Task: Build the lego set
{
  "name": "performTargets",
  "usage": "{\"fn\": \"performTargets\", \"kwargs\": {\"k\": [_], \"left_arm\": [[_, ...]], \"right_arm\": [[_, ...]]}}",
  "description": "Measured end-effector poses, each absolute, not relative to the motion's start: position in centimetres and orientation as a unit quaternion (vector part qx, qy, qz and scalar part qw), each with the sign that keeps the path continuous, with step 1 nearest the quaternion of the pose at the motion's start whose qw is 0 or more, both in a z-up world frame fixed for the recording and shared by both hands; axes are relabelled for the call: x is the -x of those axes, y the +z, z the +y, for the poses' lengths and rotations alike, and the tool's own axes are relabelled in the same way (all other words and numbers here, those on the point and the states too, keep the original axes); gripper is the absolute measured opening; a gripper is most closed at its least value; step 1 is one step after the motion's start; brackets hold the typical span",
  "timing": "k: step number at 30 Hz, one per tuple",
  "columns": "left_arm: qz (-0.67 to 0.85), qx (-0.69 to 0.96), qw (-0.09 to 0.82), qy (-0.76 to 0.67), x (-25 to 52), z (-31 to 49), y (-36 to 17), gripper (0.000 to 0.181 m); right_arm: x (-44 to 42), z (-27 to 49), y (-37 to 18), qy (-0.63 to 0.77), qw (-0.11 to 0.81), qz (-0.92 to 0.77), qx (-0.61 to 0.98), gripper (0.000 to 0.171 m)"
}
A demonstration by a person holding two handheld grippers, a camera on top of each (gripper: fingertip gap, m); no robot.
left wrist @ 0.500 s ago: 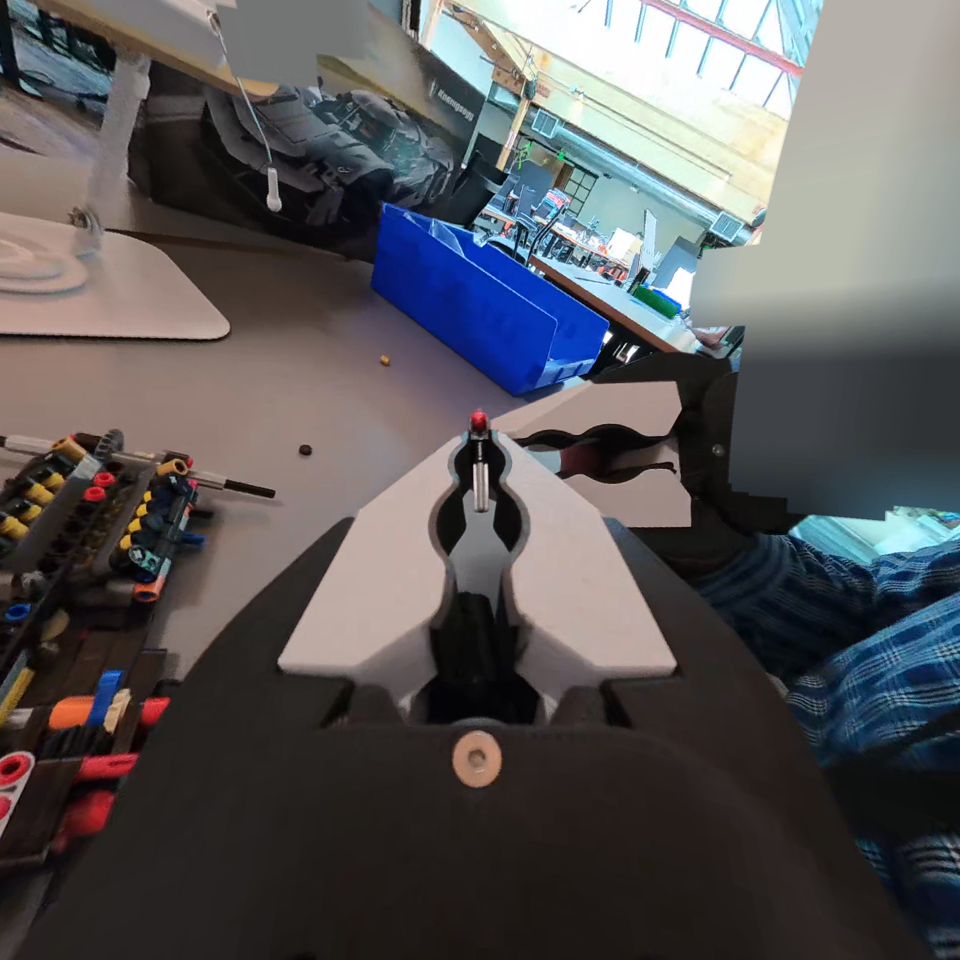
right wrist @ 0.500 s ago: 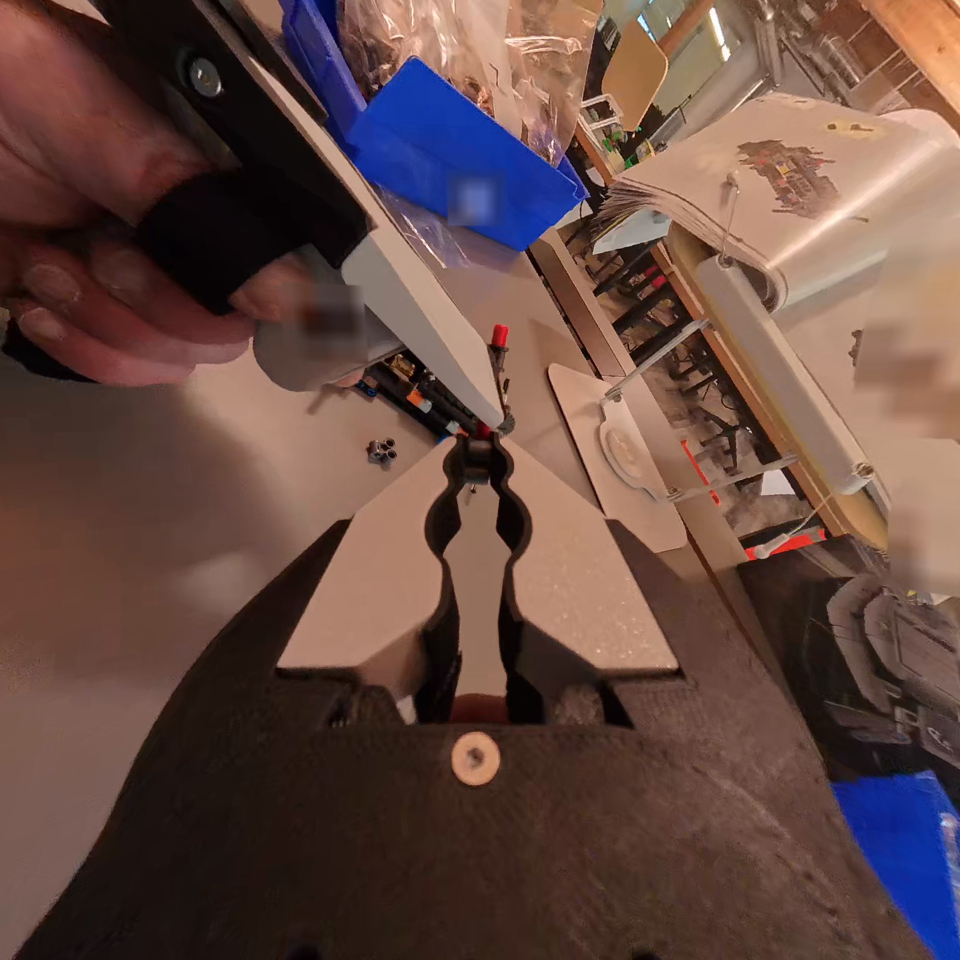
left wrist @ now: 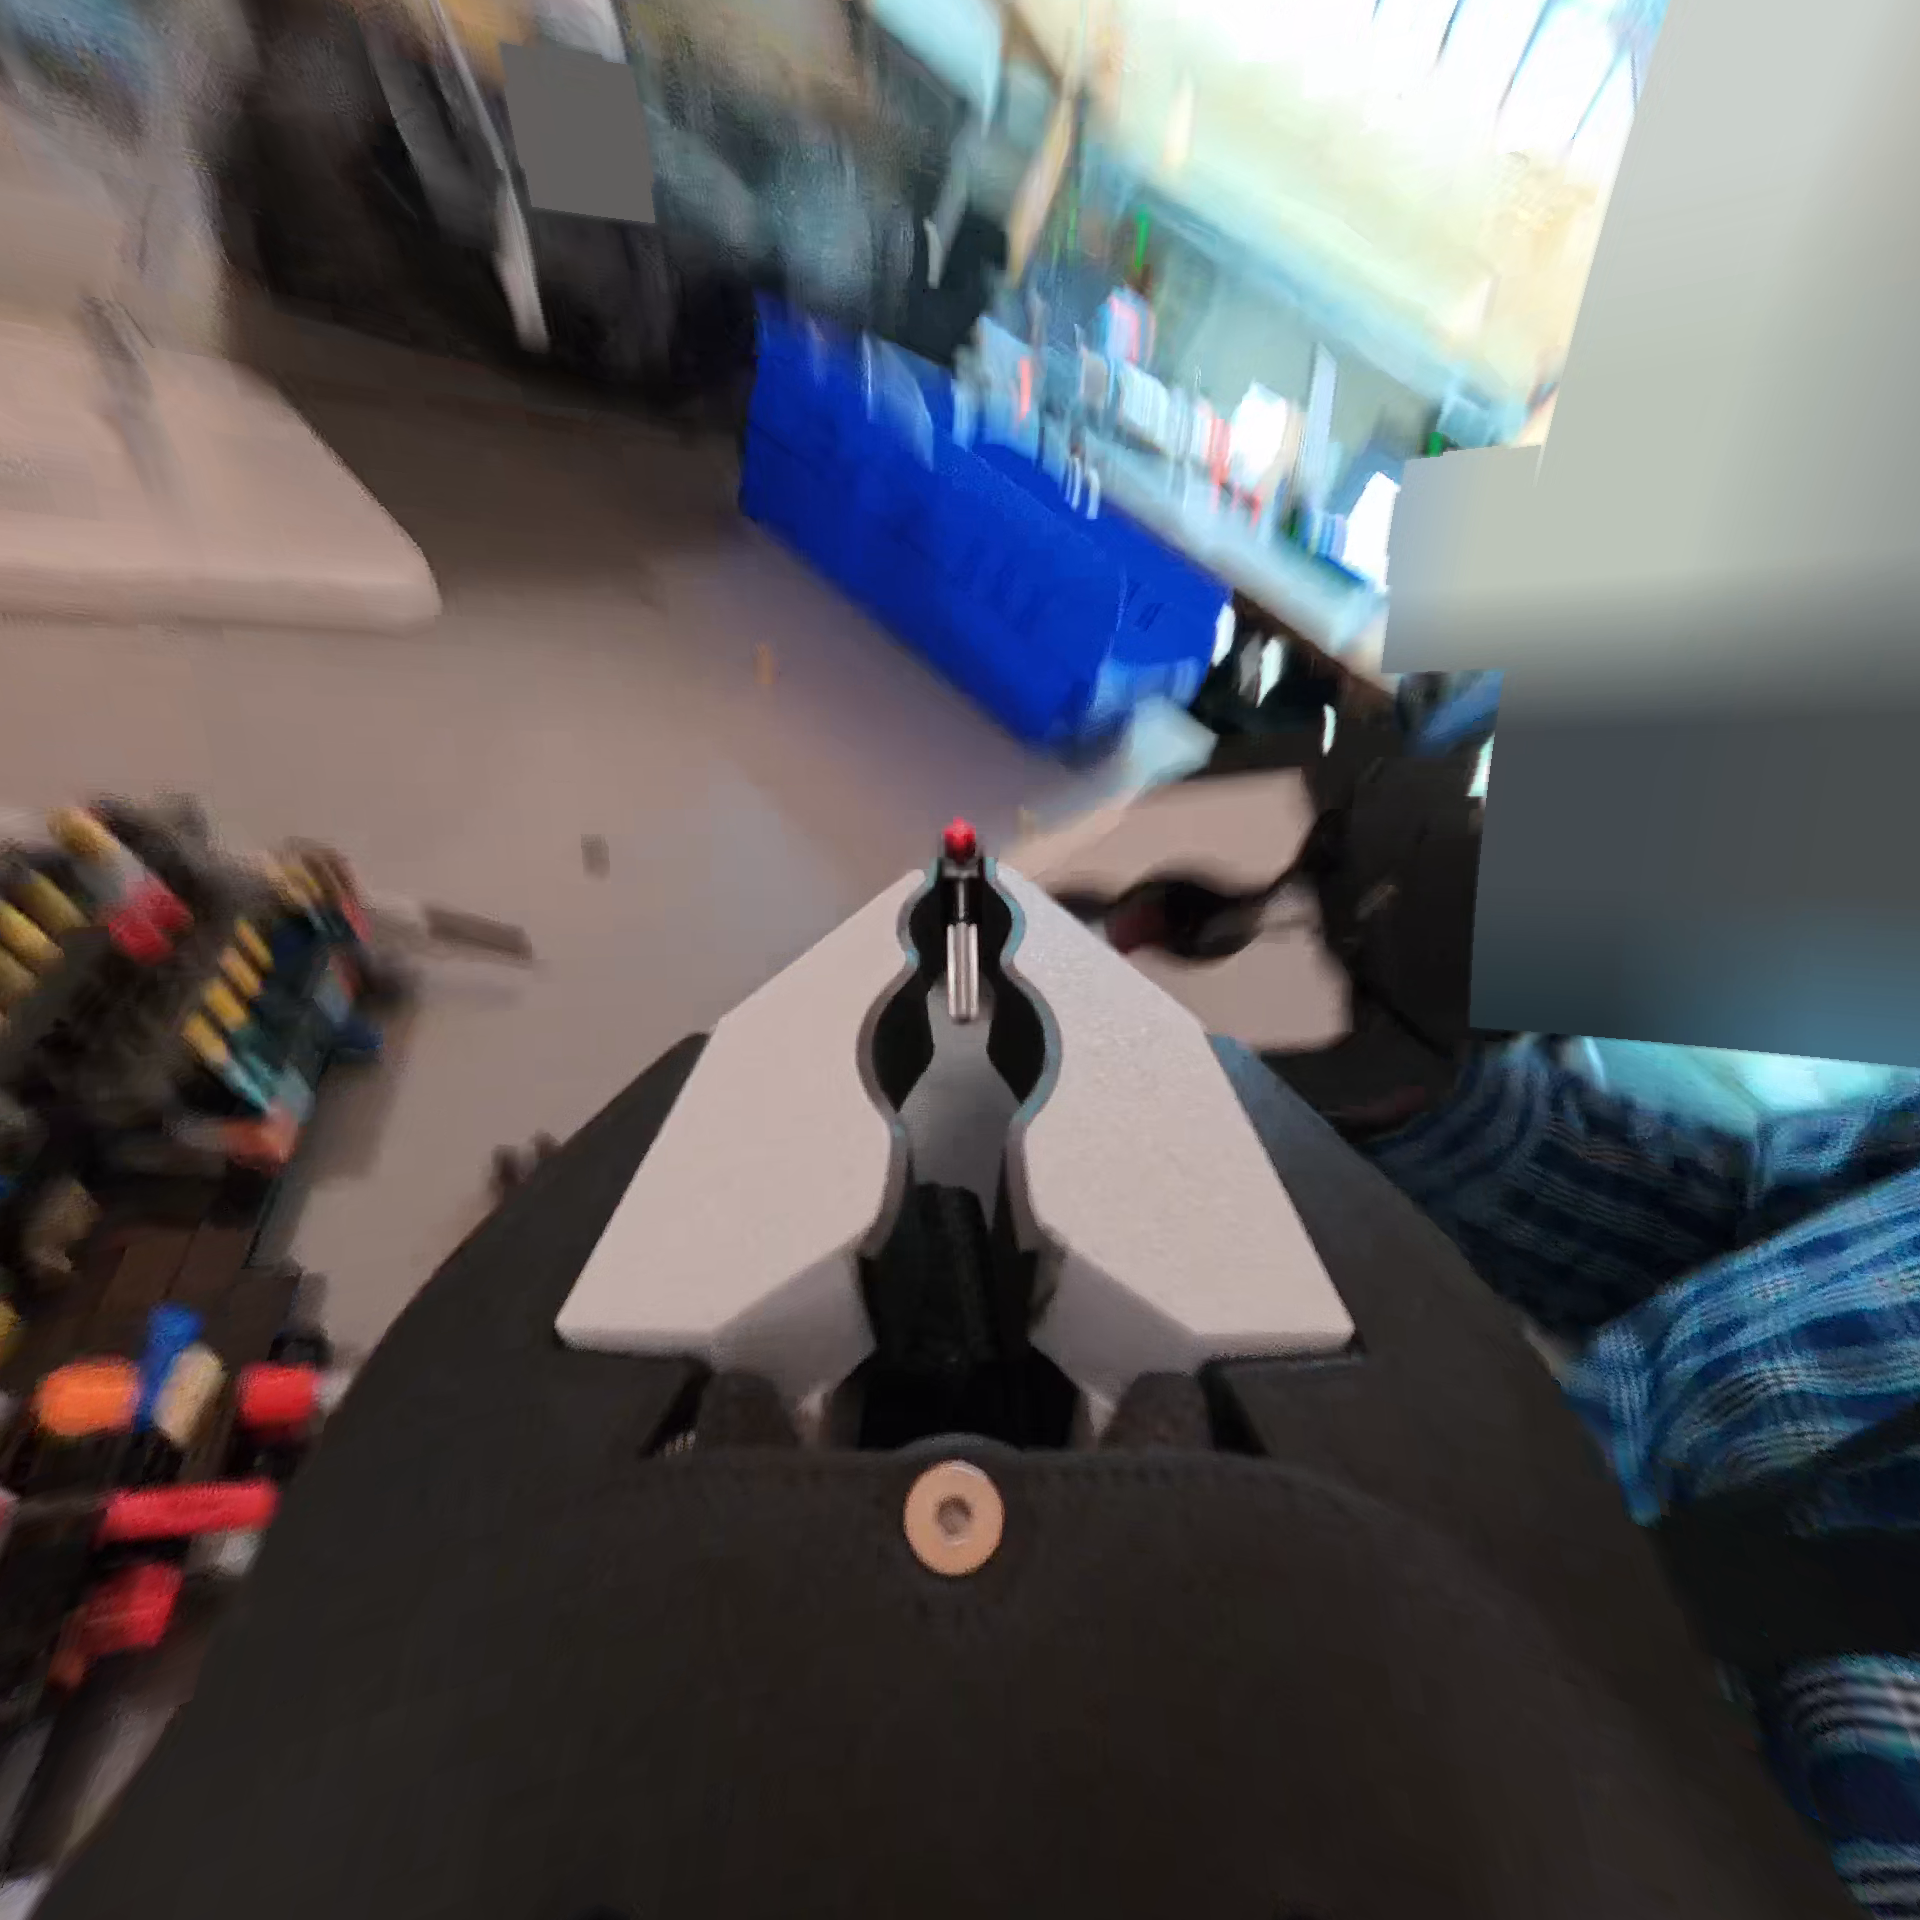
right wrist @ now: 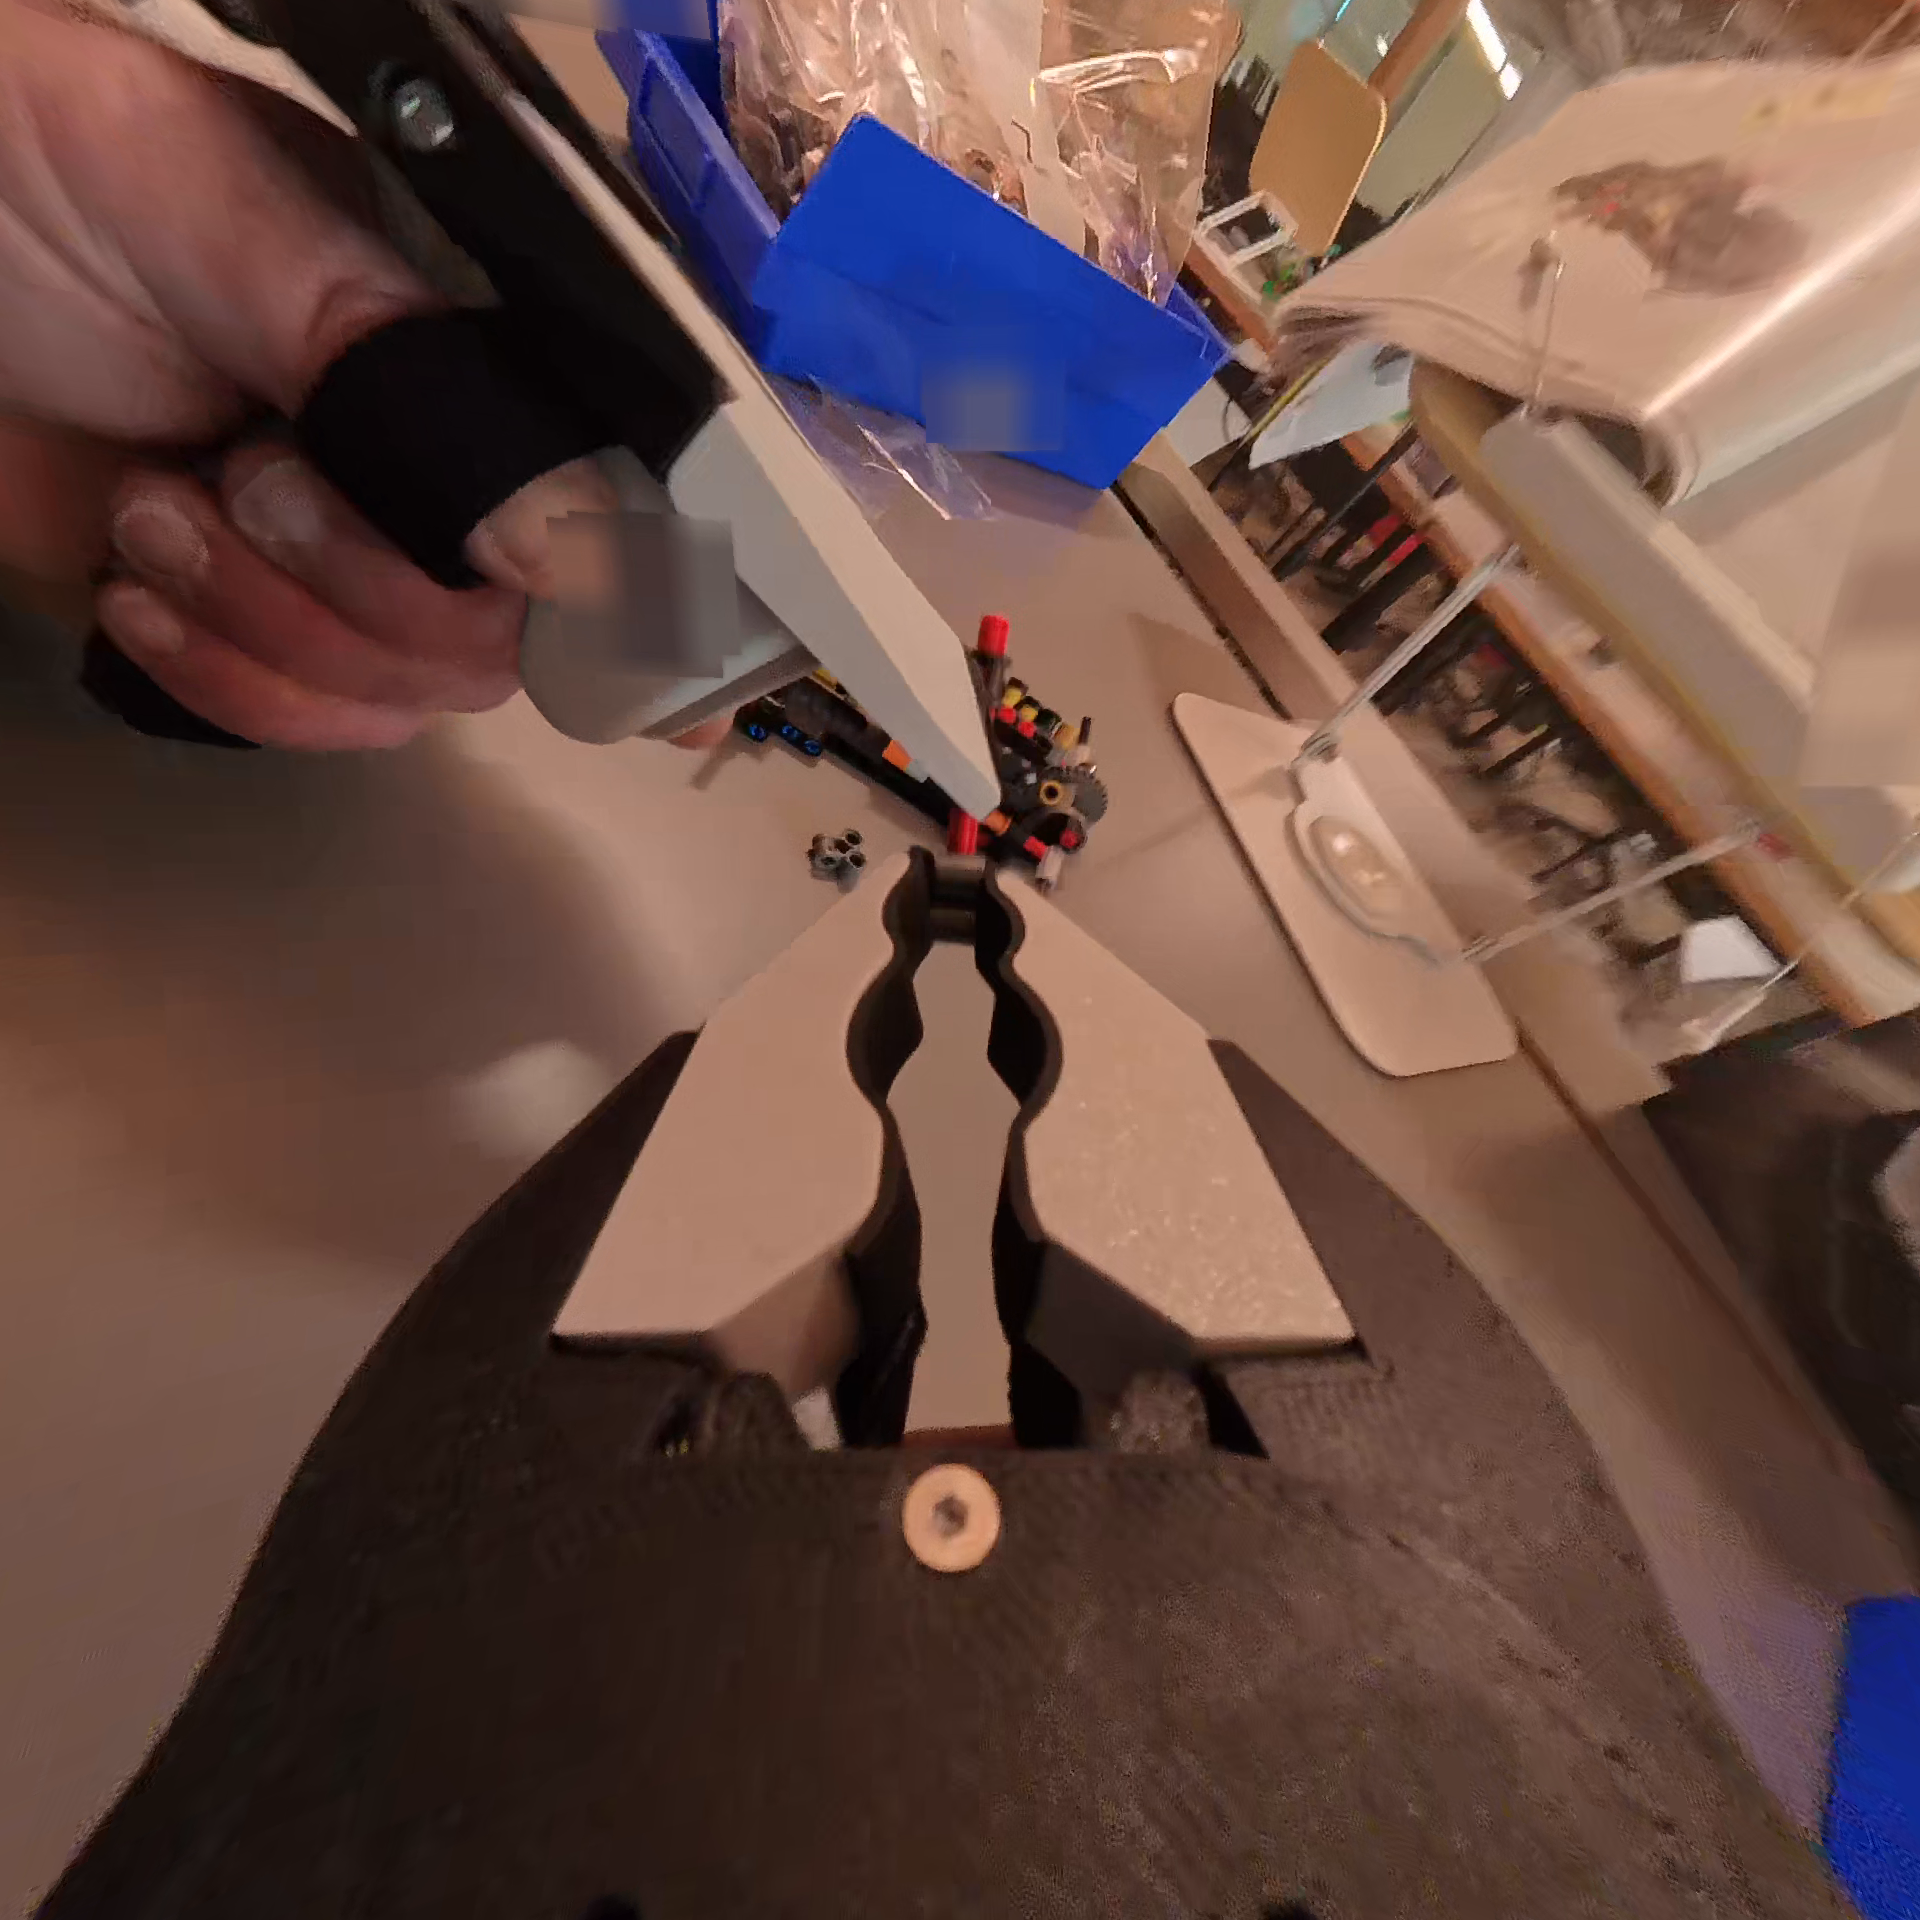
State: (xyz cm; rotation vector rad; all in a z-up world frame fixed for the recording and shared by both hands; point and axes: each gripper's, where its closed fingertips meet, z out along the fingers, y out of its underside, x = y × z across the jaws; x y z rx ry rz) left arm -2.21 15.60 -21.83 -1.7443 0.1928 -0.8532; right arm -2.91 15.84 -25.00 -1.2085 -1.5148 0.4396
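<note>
**Both grippers clamped on small parts above the table**

Grey table [right wrist: 260,935] in a workshop, blue bin [right wrist: 966,312] at the far side; left wrist view heavily motion-blurred. Left gripper [left wrist: 959,883] had its jaws together on a thin grey axle with a red tip [left wrist: 959,840], the red end poking just past the fingertips. Right gripper [right wrist: 954,883] was clamped on a small black piece [right wrist: 954,902] at its tips, a red pin [right wrist: 963,828] touching it. Lego assembly [right wrist: 1029,769] lay on the table beyond the jaws.
</note>
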Motion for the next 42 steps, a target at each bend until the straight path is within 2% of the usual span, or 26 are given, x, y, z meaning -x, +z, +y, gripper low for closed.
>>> {"fn": "performTargets", "kwargs": {"k": [2,4,6,11,14,20,31,42], "left_arm": [[0.047,0.708,0.602,-0.367,5.5,16.0,-18.6,0.003],[0.056,0.737,0.581,-0.341,6.0,16.2,-20.4,0.004],[0.082,0.726,0.565,-0.384,3.8,15.4,-20.6,0.004],[0.058,0.73,0.541,-0.413,4.7,15.6,-21.5,0.004],[0.059,0.705,0.518,-0.481,3.7,15.3,-21.0,0.004],[0.098,0.694,0.514,-0.495,3.4,14.8,-20.8,0.004],[0.129,0.683,0.504,-0.513,2.5,14.4,-20.8,0.004],[0.164,0.686,0.502,-0.5,1.8,13.9,-21.2,0.004]], "right_arm": [[0.9,18.1,-27.5,0.139,0.516,-0.637,0.556,0.006],[1.2,17.7,-24.6,0.183,0.534,-0.618,0.548,0.005],[2.0,16.8,-24.1,0.232,0.52,-0.616,0.544,0.005],[1.5,15.9,-25.3,0.362,0.424,-0.575,0.598,0.005],[2.1,14.0,-24.4,0.477,0.343,-0.547,0.596,0.005],[2.2,13.6,-23.1,0.629,0.209,-0.482,0.573,0.005],[2.6,12.7,-22.9,0.664,0.131,-0.495,0.545,0.005],[2.6,12.1,-23.1,0.632,0.122,-0.55,0.531,0.005]]}}
